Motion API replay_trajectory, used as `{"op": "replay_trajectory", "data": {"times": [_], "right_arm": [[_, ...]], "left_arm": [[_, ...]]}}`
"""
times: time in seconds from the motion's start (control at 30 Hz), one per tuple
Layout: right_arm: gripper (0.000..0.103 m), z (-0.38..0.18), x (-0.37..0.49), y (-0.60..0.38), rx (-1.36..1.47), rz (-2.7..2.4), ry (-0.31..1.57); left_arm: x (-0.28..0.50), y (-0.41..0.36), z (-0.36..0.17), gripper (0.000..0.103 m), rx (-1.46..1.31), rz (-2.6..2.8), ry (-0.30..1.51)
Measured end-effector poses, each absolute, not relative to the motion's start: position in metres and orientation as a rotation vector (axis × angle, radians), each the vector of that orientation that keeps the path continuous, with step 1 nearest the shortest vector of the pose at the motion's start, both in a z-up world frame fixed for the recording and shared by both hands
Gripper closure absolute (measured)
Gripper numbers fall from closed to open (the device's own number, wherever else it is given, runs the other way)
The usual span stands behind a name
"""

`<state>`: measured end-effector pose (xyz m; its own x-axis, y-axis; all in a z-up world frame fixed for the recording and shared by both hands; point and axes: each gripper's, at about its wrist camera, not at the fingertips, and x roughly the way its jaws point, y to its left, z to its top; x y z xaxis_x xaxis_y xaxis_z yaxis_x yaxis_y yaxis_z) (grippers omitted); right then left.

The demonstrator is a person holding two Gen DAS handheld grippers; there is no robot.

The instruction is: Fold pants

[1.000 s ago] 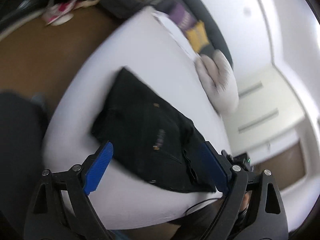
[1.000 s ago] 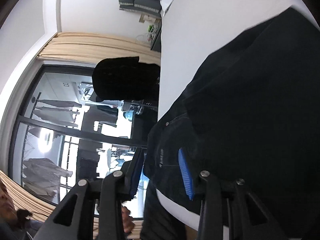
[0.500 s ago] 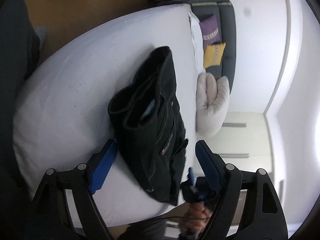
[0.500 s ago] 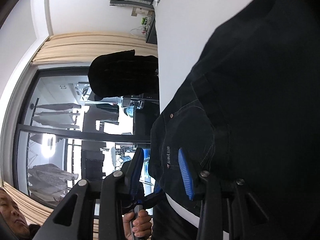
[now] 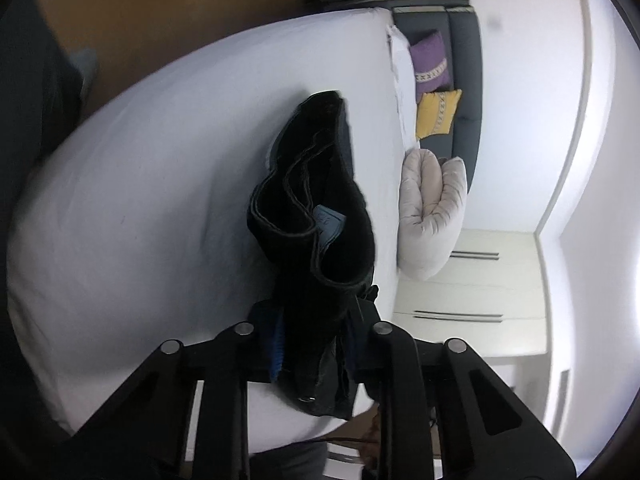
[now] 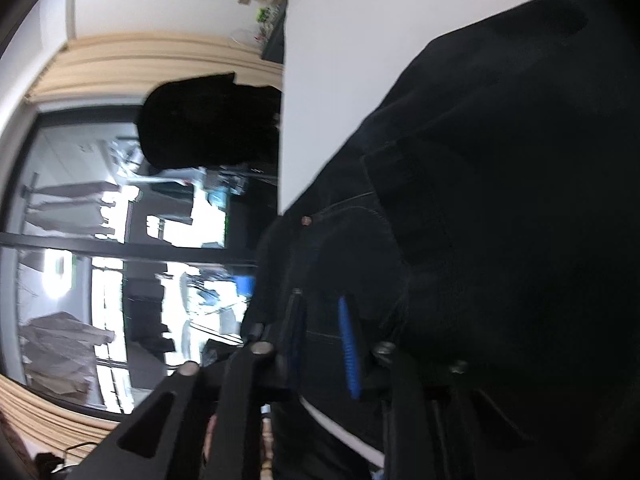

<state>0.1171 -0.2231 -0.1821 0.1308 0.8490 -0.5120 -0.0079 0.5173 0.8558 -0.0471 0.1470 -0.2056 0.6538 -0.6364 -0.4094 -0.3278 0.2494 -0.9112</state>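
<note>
On the left wrist view, I see my left gripper (image 5: 312,340) closing its jaws on the near edge of the black pants (image 5: 316,208), cloth bunched between the blue pads. They lie folded on the white bed (image 5: 160,184), near its edge by a grey cushion (image 5: 432,216). From the right wrist view, my right gripper (image 6: 320,344) is closing too, pads pressing the pants (image 6: 480,200) near the waistband, by a rivet (image 6: 306,220). Beyond, a window (image 6: 80,248) and curtain (image 6: 152,56).
</note>
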Motion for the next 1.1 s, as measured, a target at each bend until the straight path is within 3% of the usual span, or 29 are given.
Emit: {"op": "replay_trajectory", "data": {"times": [0.23, 0.3, 0.7, 0.93, 1.03, 1.1], "right_arm": [[0.092, -0.201, 0.141, -0.218, 0.691, 0.671, 1.394], [0.103, -0.215, 0.142, -0.216, 0.653, 0.641, 1.438], [0.103, -0.230, 0.130, -0.225, 0.699, 0.632, 1.442], [0.103, -0.212, 0.123, -0.231, 0.724, 0.678, 1.374], [0.067, -0.169, 0.125, -0.254, 0.798, 0.741, 1.236], [0.022, -0.142, 0.129, -0.269, 0.848, 0.805, 1.173]], "left_arm": [[-0.034, 0.135, -0.170, 0.087, -1.141, -0.259, 0.890], [-0.030, 0.128, -0.156, 0.088, -1.073, -0.266, 0.880], [-0.009, 0.068, -0.078, 0.089, -0.785, -0.322, 0.833], [0.023, 0.008, -0.030, 0.089, -0.595, -0.398, 0.813], [0.035, -0.040, -0.009, 0.089, -0.464, -0.456, 0.799], [0.040, -0.079, -0.003, 0.089, -0.374, -0.517, 0.803]]}}
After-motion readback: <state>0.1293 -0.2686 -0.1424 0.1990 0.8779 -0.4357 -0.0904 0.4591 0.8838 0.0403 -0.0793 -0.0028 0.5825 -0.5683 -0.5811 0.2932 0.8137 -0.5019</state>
